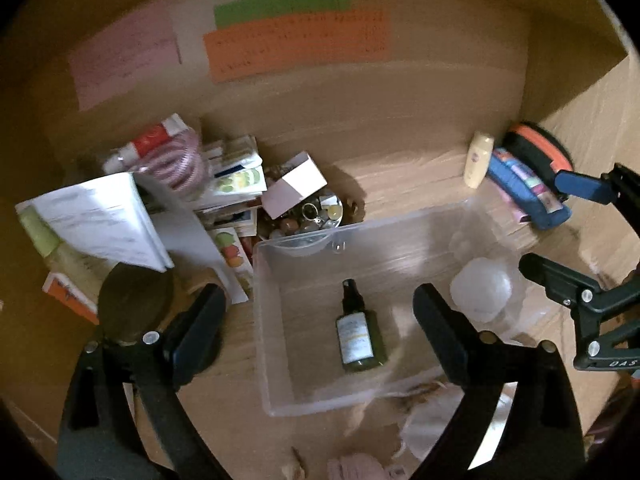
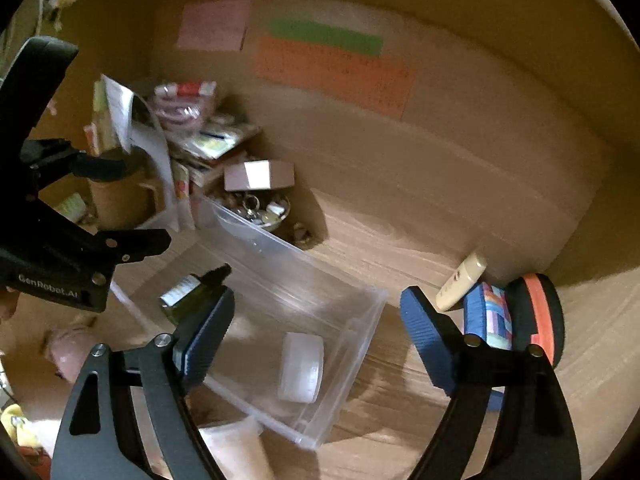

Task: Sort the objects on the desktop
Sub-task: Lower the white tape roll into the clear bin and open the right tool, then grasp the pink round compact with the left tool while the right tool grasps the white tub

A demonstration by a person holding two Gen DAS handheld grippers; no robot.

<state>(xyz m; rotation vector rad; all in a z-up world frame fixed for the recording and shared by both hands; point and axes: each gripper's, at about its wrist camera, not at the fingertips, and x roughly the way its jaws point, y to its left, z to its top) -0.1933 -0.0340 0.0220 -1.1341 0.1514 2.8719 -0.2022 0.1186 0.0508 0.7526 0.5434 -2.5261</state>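
A clear plastic bin [image 1: 280, 344] sits on the wooden desk and shows in the right wrist view too [image 2: 360, 320]. A green spray bottle [image 1: 358, 336] lies inside it, also seen in the right wrist view [image 2: 180, 296]. A white round jar [image 1: 482, 288] lies in the bin's right end, also in the right wrist view [image 2: 302, 366]. My left gripper [image 1: 320, 320] is open and empty above the bin. My right gripper [image 2: 316, 316] is open and empty above the bin's right part; it shows at the right of the left wrist view [image 1: 560, 220].
A pile of books and papers [image 1: 160, 208] and a bowl of trinkets [image 1: 316, 216] stand at the back left. A cream bottle [image 1: 478, 160], a blue pencil case [image 1: 528, 192] and a black-orange case [image 1: 540, 148] lie at the back right. Cardboard walls with coloured notes [image 1: 300, 44] enclose the desk.
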